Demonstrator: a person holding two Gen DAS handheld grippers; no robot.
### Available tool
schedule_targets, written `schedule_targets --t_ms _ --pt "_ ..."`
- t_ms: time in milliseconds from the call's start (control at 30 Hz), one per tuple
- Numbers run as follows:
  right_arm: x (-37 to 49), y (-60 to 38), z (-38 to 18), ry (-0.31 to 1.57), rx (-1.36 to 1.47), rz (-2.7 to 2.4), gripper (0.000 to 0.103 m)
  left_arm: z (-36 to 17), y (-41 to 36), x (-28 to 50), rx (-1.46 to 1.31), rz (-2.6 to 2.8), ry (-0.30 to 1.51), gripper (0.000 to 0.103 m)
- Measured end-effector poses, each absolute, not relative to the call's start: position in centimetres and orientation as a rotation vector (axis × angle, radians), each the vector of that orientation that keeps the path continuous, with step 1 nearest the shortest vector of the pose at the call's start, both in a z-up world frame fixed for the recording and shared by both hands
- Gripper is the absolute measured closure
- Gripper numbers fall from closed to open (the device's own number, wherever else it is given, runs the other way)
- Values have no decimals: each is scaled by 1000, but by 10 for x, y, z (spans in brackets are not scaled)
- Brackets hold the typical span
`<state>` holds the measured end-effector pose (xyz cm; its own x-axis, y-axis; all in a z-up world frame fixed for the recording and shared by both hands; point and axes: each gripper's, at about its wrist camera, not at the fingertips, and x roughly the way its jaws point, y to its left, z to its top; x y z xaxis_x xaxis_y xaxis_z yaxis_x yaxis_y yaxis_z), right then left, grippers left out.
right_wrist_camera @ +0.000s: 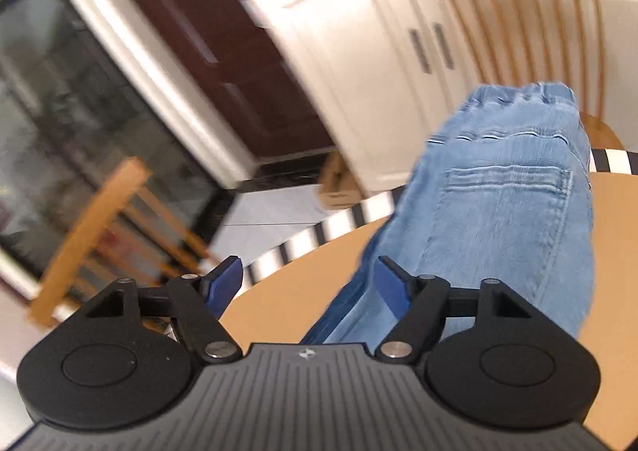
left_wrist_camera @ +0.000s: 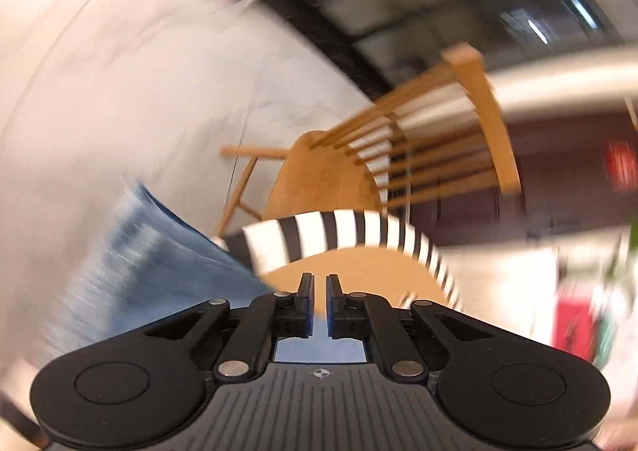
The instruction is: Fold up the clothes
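Note:
Light blue jeans [right_wrist_camera: 506, 207] lie on a round wooden table [right_wrist_camera: 287, 291] with a black-and-white striped edge. The waistband and a back pocket face the right wrist camera. My right gripper [right_wrist_camera: 309, 277] is open, its right finger beside the near end of the jeans, holding nothing. In the left wrist view the jeans [left_wrist_camera: 159, 271] are a blurred blue mass at the left. My left gripper [left_wrist_camera: 320, 285] is nearly shut with a narrow gap and nothing visible between its fingers, over the table [left_wrist_camera: 359, 271].
A wooden spindle-back chair [left_wrist_camera: 398, 156] stands beyond the table's striped edge [left_wrist_camera: 339, 231]. Another wooden chair [right_wrist_camera: 518, 12] is behind the jeans, and a third [right_wrist_camera: 107, 235] at the left. White cabinets [right_wrist_camera: 359, 72] and a dark door are in the background.

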<state>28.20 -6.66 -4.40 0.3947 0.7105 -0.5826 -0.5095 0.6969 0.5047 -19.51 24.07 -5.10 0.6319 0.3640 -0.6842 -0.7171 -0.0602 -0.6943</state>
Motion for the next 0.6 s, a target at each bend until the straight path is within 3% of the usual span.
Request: schedule_targets --t_ms 67,133,267,467,600 --pt "257 -82 -42 840 208 773 57 -39 227 -193 -1197 898 406 98" --pt "231 -99 -42 802 150 740 86 -21 200 -181 -1038 878 467 97" --pt "178 -132 -41 723 34 673 91 14 157 -132 -745 756 550 81" --pt "115 -163 -54 607 -134 550 86 36 130 21 -370 349 645 79" --pt "105 -143 -83 499 -292 446 77 -11 140 128 -172 105 749 77"
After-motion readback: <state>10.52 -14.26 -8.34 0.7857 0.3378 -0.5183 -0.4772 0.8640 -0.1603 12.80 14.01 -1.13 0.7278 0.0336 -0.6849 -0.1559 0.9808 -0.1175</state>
